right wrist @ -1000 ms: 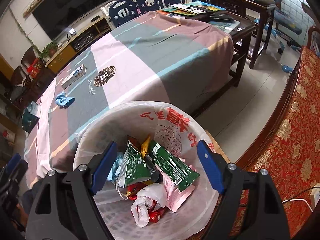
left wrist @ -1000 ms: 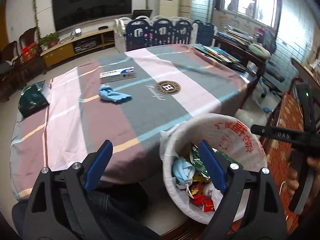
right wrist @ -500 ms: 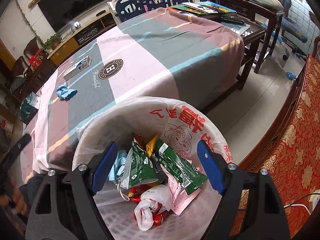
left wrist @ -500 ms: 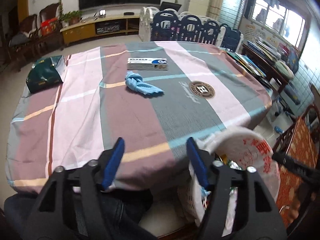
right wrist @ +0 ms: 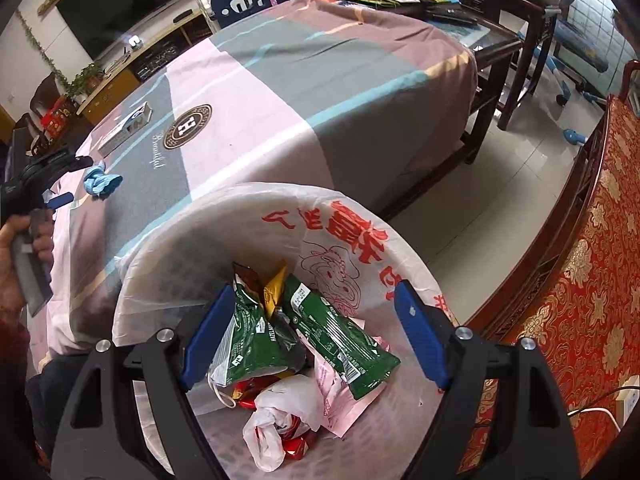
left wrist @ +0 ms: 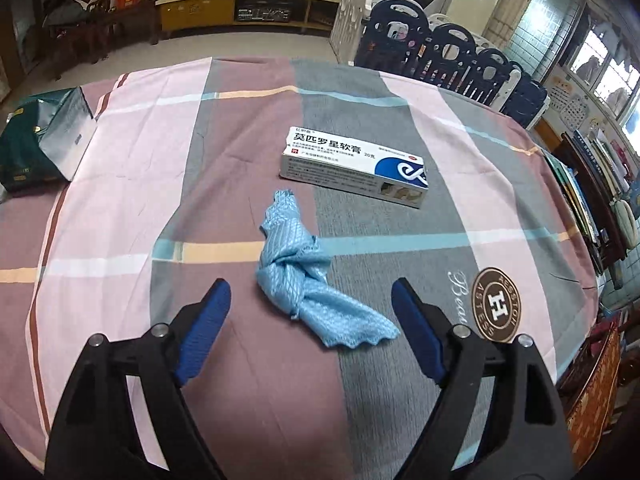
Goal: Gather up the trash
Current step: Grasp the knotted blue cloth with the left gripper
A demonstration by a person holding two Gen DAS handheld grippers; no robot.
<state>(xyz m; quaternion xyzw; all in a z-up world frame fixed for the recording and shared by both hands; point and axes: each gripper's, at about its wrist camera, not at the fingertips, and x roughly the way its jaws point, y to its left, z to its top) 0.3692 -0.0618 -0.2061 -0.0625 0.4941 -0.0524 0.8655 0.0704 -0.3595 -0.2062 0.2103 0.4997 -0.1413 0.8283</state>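
On the bench, spread with a plaid cloth (left wrist: 120, 208) of pink, grey and mauve blocks, a crumpled light-blue rag (left wrist: 304, 276) with a ribbed weave lies twisted into a loose knot. Beyond it, near but apart, sits a long white and blue cardboard box (left wrist: 352, 166). The left gripper (left wrist: 312, 296) hangs over the cloth with its blue-padded jaws spread wide, the rag between and just ahead of them, untouched. The right gripper (right wrist: 312, 312), jaws likewise spread and holding nothing, hangs above a round bin (right wrist: 168, 264) lined with a thin white plastic bag printed in red. Inside lie glossy green snack wrappers (right wrist: 336, 336) and a wadded white bag (right wrist: 280, 412).
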